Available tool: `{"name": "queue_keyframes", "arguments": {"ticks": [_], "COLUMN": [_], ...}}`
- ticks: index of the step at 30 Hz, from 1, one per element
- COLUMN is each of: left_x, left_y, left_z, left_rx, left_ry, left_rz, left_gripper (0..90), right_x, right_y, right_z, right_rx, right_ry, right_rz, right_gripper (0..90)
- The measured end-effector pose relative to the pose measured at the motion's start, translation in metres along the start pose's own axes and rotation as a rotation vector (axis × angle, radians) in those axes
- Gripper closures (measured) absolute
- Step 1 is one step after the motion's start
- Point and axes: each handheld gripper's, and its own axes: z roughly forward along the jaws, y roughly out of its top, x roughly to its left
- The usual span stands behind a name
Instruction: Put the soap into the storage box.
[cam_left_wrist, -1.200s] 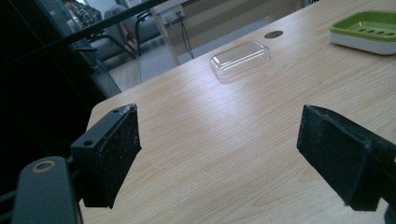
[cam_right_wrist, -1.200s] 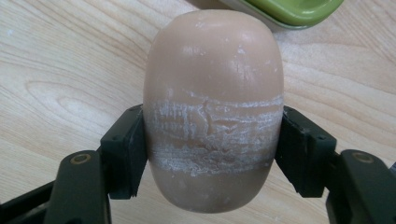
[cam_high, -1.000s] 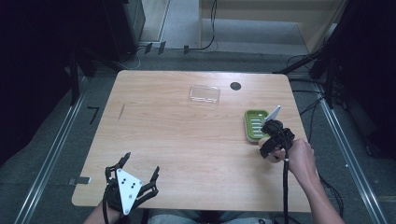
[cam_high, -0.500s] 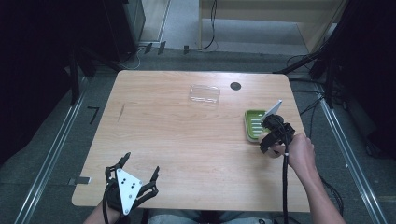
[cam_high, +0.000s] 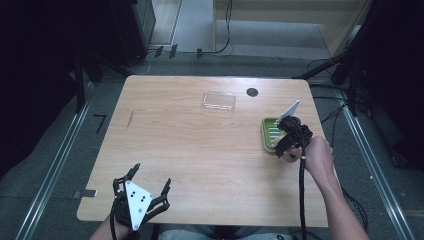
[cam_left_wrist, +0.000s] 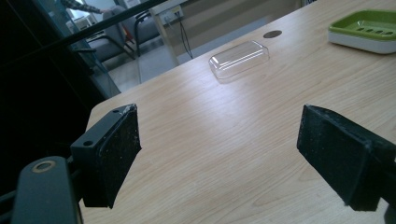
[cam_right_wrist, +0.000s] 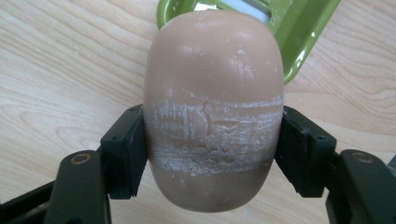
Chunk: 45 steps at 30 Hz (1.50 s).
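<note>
The pink bar of soap (cam_right_wrist: 212, 112) is pinched in the right hand-held gripper (cam_high: 289, 141), just over the edge of the green soap dish (cam_high: 269, 131). Soap is slippery, so it might pop out and miss. The left hand-held gripper (cam_high: 141, 194) is spread wide, holding nothing.

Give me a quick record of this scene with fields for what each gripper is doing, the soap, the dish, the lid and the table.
right gripper: shut on the soap bar, pads pressing both its sides, just short of the dish
soap bar: pinkish-beige, rounded, scuffed white band where the pads grip
soap dish: green, slotted, near the table's right edge
clear lid: lies apart on the far middle of the table
left gripper: jaws open, nothing between them, at the near left edge
table: light wood, round dark hole near the lid
</note>
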Motion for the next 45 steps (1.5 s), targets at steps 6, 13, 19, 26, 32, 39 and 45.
{"name": "queue_keyframes", "arguments": {"ticks": [6,13,19,26,32,39,45], "left_x": [0.0,0.0,0.0,0.0,0.0,0.0,0.0], "left_y": [0.0,0.0,0.0,0.0,0.0,-0.001,0.0], "left_z": [0.0,0.0,0.0,0.0,0.0,0.0,0.0], "left_rx": [-0.002,-0.005,-0.005,-0.005,-0.005,-0.005,-0.004], "left_ry": [0.001,-0.001,0.0,0.001,0.001,0.001,0.002], "left_rz": [-0.002,0.002,0.001,0.001,0.002,0.003,0.003], "left_gripper": [14.0,14.0,14.0,13.9,14.0,13.9,14.0], "right_x": [0.001,0.001,-0.001,-0.005,-0.01,-0.015,-0.016], "right_y": [0.01,0.018,0.024,0.031,0.038,0.046,0.051], "right_z": [-0.001,-0.005,-0.007,-0.008,-0.008,-0.01,-0.01], "right_rx": [-0.003,-0.01,-0.016,-0.014,-0.024,-0.04,-0.051], "right_ry": [0.008,0.012,0.017,0.029,0.046,0.06,0.062], "right_rz": [-0.007,-0.002,-0.006,0.005,0.026,0.049,0.059], "right_gripper": [33.3,33.3,33.3,33.3,33.4,33.3,33.4]}}
